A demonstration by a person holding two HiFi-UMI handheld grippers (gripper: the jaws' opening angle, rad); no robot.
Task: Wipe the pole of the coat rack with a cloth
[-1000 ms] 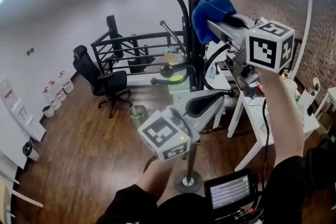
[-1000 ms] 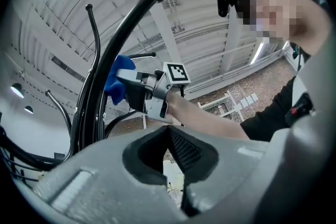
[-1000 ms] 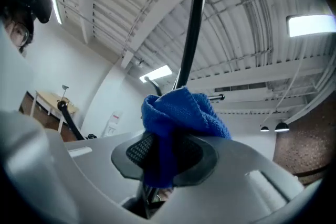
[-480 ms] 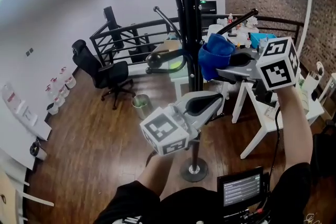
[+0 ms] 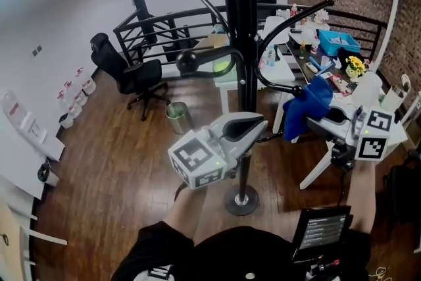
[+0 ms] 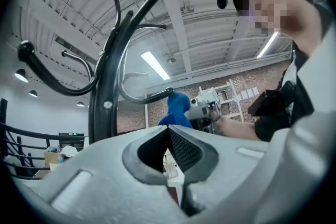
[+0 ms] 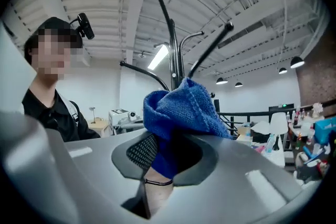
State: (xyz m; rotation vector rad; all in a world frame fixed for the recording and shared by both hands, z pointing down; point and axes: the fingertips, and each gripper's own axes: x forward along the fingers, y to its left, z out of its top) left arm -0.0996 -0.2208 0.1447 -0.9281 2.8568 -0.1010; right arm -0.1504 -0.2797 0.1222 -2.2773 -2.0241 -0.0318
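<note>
The black coat rack pole (image 5: 242,43) rises from a round base (image 5: 241,200) in the middle of the head view, with curved hooks (image 5: 197,61) branching off. My left gripper (image 5: 252,122) is shut and empty, its tip just in front of the lower pole; in the left gripper view the pole (image 6: 107,86) stands left of the closed jaws. My right gripper (image 5: 323,116) is shut on a blue cloth (image 5: 308,106), right of the pole and apart from it. The cloth (image 7: 181,113) bulges out of the jaws, with the pole (image 7: 173,57) beyond it.
A black office chair (image 5: 128,83) and a small bin (image 5: 176,118) stand to the left on the wood floor. White tables (image 5: 286,76) with clutter and a blue basket (image 5: 338,43) lie right of the rack. A tablet screen (image 5: 319,229) sits near my body.
My right gripper has carried the blue cloth down from high beside the pole to lower right, away from it. The left gripper has stayed by the lower pole.
</note>
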